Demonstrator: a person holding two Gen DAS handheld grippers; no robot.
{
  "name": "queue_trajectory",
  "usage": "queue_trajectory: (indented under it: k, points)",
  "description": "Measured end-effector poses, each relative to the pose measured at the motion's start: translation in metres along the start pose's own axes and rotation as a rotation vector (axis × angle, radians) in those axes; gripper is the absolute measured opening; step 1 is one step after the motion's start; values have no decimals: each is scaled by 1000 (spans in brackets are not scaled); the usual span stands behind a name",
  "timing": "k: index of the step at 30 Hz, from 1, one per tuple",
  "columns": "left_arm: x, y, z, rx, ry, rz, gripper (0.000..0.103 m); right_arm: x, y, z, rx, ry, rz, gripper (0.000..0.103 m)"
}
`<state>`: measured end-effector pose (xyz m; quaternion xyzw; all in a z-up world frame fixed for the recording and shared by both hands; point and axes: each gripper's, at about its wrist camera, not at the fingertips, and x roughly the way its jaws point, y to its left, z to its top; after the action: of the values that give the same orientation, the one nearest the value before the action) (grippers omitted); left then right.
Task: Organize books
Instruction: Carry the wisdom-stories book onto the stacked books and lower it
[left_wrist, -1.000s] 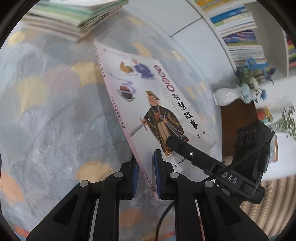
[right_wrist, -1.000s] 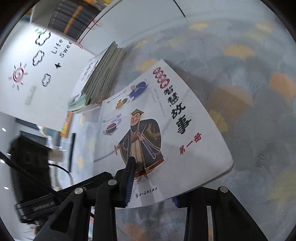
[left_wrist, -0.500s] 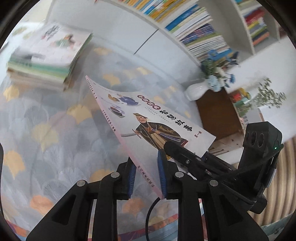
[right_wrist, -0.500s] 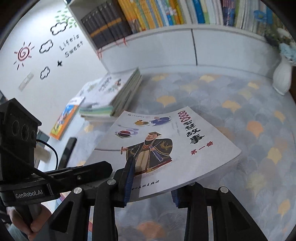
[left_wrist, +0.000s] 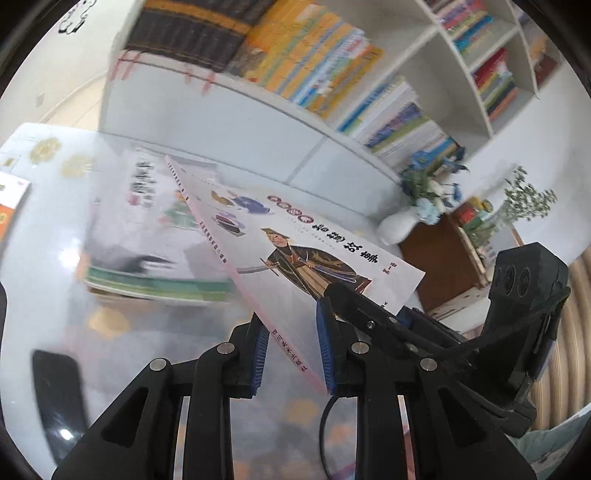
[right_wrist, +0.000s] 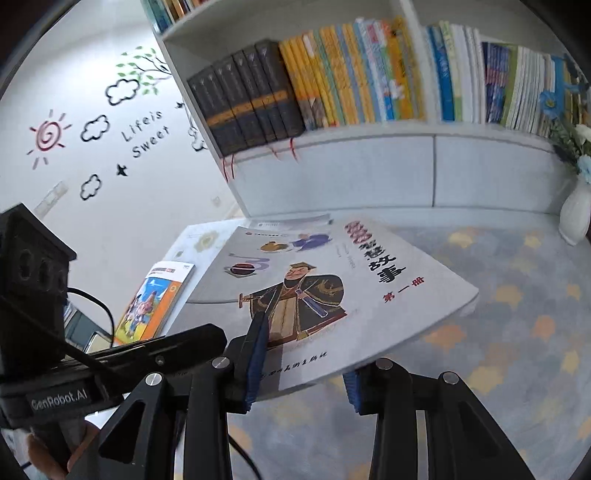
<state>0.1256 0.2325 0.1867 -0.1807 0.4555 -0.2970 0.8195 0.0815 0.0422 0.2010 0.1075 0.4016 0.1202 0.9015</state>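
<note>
The storybook (right_wrist: 332, 295), a thin volume with a robed swordsman on its cover, is held clear of the patterned tablecloth (right_wrist: 517, 332) by both grippers at its near edge. The right gripper (right_wrist: 301, 363) is closed over that edge, one blue pad lying on the cover and the other beneath. The left gripper (left_wrist: 291, 349) straddles the pink spine corner; its jaws have just been opening, the right pad is seen against the book and a gap is seen at the left pad, so the pinch appears loosened, though blur makes this uncertain. To the left, beyond the book, a stack of books (left_wrist: 147, 251) is seen on the table. Further right a white vase (left_wrist: 397, 225) with blue flowers stands. At the far side the white bookshelf (right_wrist: 369, 170) is filled with upright volumes.
</note>
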Motion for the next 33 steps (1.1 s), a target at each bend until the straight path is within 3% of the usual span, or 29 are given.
queue_trajectory:
  k: [8,14,25,30,32,33]
  points:
    - [22,93,25,-100,35,7,21,87,34,10,43,102,-44,37]
    - [29,141,46,-188,23,-9,21,122,55,15,26,123,-81,46]
    - [41,169,49,-300,3,75,21,168,56,-3,41,280,-60,53]
    - [32,167,48,-312,-21,153,21,151,59,-12,-44,311,-10,54]
    - [16,163,37,-309,-40,198,21,132,55,-26,-121,319,-3,58]
    - [7,158,31,-295,-48,227,22,124,50,-34,-151,325,-9,64]
